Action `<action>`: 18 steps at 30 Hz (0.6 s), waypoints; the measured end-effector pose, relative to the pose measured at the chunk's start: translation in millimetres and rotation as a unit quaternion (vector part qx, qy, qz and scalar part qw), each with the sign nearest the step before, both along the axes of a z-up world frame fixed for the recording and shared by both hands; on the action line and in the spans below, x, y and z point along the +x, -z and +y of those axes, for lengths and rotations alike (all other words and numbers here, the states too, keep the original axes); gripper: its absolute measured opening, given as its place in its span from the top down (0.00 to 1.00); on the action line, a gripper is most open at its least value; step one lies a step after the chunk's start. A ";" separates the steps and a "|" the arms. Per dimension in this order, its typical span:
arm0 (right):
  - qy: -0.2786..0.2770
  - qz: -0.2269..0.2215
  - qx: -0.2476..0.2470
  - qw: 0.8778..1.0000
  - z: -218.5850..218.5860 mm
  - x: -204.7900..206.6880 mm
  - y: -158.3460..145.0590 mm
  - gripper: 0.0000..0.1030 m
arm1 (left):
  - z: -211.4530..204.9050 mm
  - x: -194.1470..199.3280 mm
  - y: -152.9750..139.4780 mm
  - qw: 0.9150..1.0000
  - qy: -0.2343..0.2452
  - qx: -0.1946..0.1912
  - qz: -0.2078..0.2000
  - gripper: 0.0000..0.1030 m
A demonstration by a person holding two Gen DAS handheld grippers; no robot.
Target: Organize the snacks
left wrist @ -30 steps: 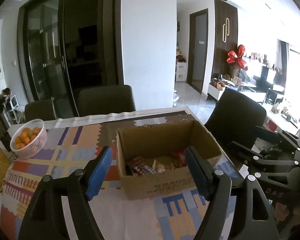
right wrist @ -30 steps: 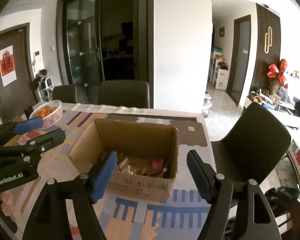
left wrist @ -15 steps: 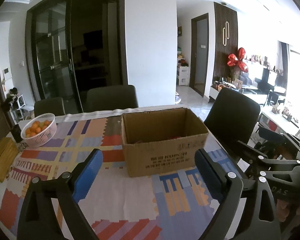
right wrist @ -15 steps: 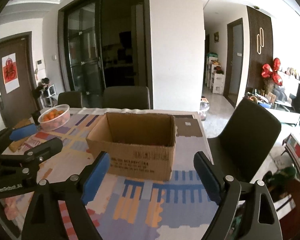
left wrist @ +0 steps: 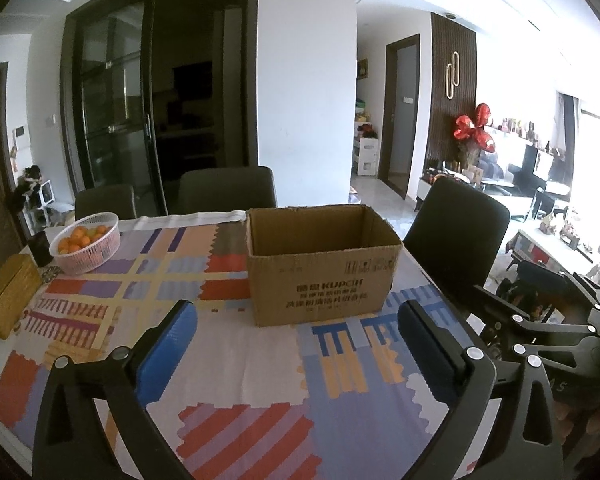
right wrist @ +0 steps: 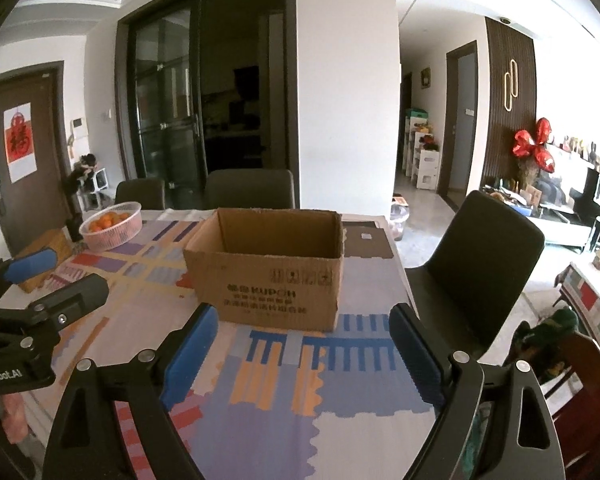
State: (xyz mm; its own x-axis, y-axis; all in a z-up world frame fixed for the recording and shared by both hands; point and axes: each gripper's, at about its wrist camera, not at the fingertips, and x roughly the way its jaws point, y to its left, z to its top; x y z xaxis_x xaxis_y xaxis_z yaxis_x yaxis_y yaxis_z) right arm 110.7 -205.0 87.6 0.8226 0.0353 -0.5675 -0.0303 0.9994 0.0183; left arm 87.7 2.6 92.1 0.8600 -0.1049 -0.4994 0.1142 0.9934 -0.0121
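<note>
Both the left gripper [left wrist: 298, 322] and the right gripper [right wrist: 302, 328], spread and empty, have pulled back from the cardboard box [left wrist: 322, 264], whose snacks are now hidden, so the organizing seems finished.

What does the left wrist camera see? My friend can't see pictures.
An open cardboard box sits on a colorful tablecloth, beyond the open, empty left gripper. A basket of oranges sits far left; dark chairs surround the table.
</note>
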 end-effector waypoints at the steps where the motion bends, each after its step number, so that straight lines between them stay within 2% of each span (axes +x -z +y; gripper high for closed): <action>1: -0.001 0.000 0.000 1.000 0.2 -2.7 0.7 0.15 | 0.0 -1.9 0.8 1.000 0.000 0.000 0.001 0.00; 18: 0.002 -0.002 -0.008 1.000 3.8 -22.0 -0.9 0.15 | 1.2 -15.2 2.9 1.000 -0.009 0.000 0.006 0.00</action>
State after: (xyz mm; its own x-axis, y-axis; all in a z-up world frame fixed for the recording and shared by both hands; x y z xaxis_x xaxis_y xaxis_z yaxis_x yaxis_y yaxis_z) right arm 88.7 -201.2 88.5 0.8247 0.0226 -0.5651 -0.0254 0.9997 0.0029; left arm 72.5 3.8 89.1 0.8560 -0.0893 -0.5092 0.0955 0.9953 -0.0140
